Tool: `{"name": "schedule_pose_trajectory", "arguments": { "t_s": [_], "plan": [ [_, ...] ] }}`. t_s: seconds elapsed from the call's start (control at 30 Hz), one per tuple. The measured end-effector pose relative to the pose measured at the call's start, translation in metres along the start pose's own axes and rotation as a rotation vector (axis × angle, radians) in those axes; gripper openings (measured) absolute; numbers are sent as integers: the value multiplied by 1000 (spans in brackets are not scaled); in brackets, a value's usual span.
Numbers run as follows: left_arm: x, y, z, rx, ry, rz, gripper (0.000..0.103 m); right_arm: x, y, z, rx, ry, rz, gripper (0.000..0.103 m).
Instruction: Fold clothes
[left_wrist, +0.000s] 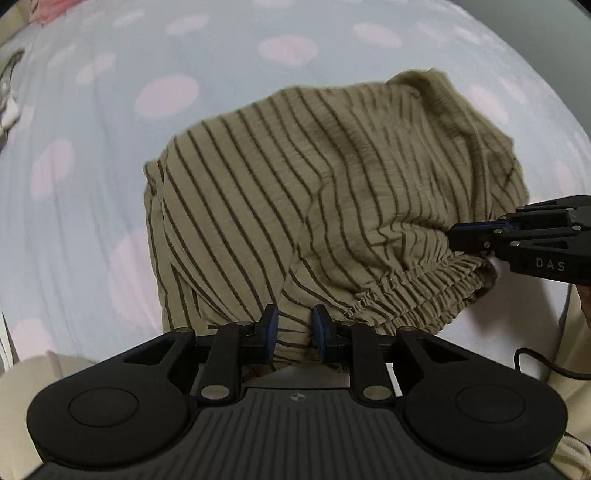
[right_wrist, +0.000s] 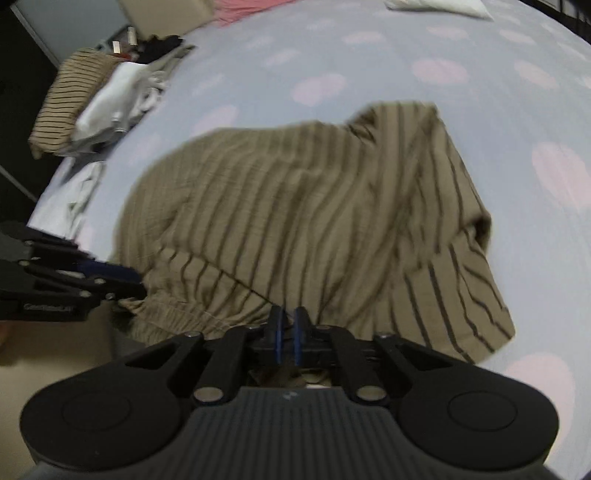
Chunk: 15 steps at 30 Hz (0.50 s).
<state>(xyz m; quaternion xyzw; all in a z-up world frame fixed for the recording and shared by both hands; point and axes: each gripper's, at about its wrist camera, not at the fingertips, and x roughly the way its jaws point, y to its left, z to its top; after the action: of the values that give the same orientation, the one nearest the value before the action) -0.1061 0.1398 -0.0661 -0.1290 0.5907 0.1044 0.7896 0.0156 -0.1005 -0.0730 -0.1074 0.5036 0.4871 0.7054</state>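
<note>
A bed (right_wrist: 369, 48) covered in a pale blue sheet with pink blotches fills both views and carries everything. At its far left corner in the right wrist view lies a heap of clothes (right_wrist: 110, 99), among them a second tan striped piece and some white items. The task's thing, a tan garment with dark stripes (left_wrist: 295, 192), looks like shorts or a skirt with a gathered elastic waistband (left_wrist: 417, 291); it lies near the bed's near edge, its waistband toward the person and its body spreading away toward the middle of the bed. Its long axis seems to run from the near edge toward the far side, the stripes following roughly that line, though the fisheye bend makes this uncertain. The left claw (left_wrist: 294, 330) stands partly closed with a bunch of the waistband's fabric between its fingers; whether the pads truly pinch it cannot be told. The right claw (right_wrist: 287, 328) is nearly closed at the waistband farther along, apparently gripping cloth. The right view is blurred, suggesting motion. The likely risk is that the thin, crinkled cloth slips out of the looser left grip when lifted, dropping one corner and skewing the fold. Uneven pulling could also bunch the elastic, and the loose flap at the far right (right_wrist: 476, 229) may fold under.
</note>
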Motion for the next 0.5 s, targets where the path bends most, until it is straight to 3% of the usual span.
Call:
{"name": "schedule_pose_trajectory", "arguments": {
  "t_s": [0.13,0.17,0.2,0.23,0.27,0.3,0.33,0.4,0.5],
  "plan": [
    [2,-9,1,48,14,35,19,3,-1,1,29,9,-12,2],
    [1,-10,2,57,11,40,19,2,-2,3,40,11,0,5],
    [-2,-11,1,60,3,34,19,0,-3,5,52,11,16,14],
    [-6,-9,0,57,-15,8,24,-6,-6,8,68,-1,61,44],
    [-13,-4,-1,48,-46,-42,39,-13,-8,10,84,-12,107,65],
    [-21,4,-3,34,-83,-103,49,-20,-10,12,100,-24,153,97],
    [-30,14,-4,11,-123,-163,66,-27,-12,15,113,-41,194,99],
    [-47,40,-7,-71,-189,-266,68,-53,-17,24,76,-152,174,99],
    [-60,81,-4,-195,-223,-349,73,-74,-35,39,65,-187,105,100]
  ]
}}
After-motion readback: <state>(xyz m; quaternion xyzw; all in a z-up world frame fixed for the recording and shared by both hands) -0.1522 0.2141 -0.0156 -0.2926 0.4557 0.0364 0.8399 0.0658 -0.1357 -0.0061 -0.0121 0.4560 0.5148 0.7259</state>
